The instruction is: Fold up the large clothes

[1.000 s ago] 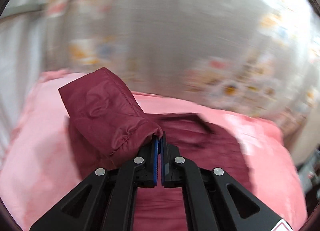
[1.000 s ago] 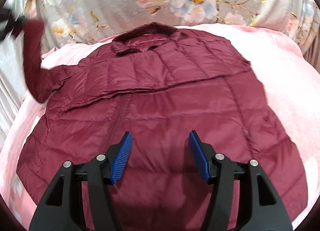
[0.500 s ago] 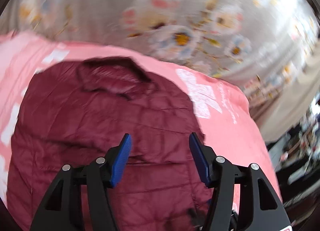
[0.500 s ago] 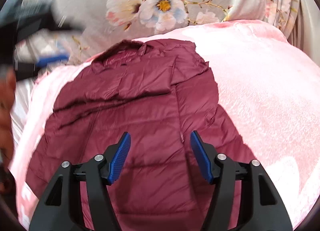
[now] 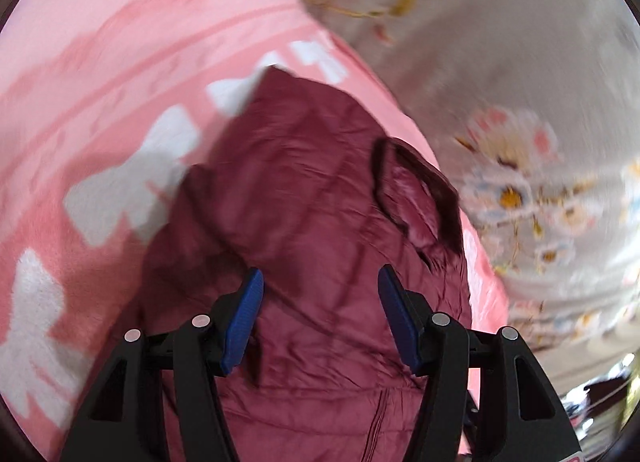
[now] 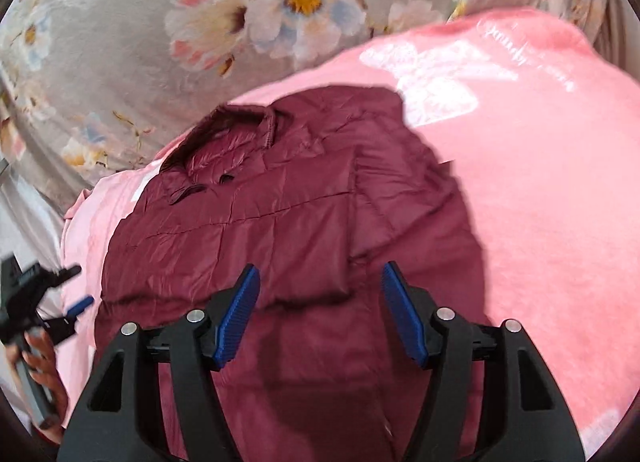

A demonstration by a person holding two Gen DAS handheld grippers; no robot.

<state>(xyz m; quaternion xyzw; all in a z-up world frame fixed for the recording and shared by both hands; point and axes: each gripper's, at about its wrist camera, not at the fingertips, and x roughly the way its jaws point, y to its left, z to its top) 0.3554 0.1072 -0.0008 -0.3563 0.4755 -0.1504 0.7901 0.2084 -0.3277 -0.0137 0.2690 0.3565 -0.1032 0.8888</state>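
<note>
A maroon quilted puffer jacket (image 6: 280, 229) lies flat on a pink blanket (image 6: 540, 189), collar (image 6: 228, 129) toward the floral sheet, both sleeves folded in over the body. It also shows in the left wrist view (image 5: 312, 221), blurred. My right gripper (image 6: 320, 314) is open and empty, just above the jacket's lower middle. My left gripper (image 5: 320, 318) is open and empty over the jacket's side; it also shows at the left edge of the right wrist view (image 6: 52, 294), held by a hand.
A grey floral sheet (image 6: 200, 21) rises behind the blanket. The pink blanket has white patches (image 5: 120, 189) beside the jacket. Dark clutter (image 5: 600, 394) sits past the bed's edge at the lower right of the left wrist view.
My left gripper let go of the sleeve cuff it held, opened, and swung round over the jacket. The sleeve now lies folded across the body. My right gripper shifted slightly right.
</note>
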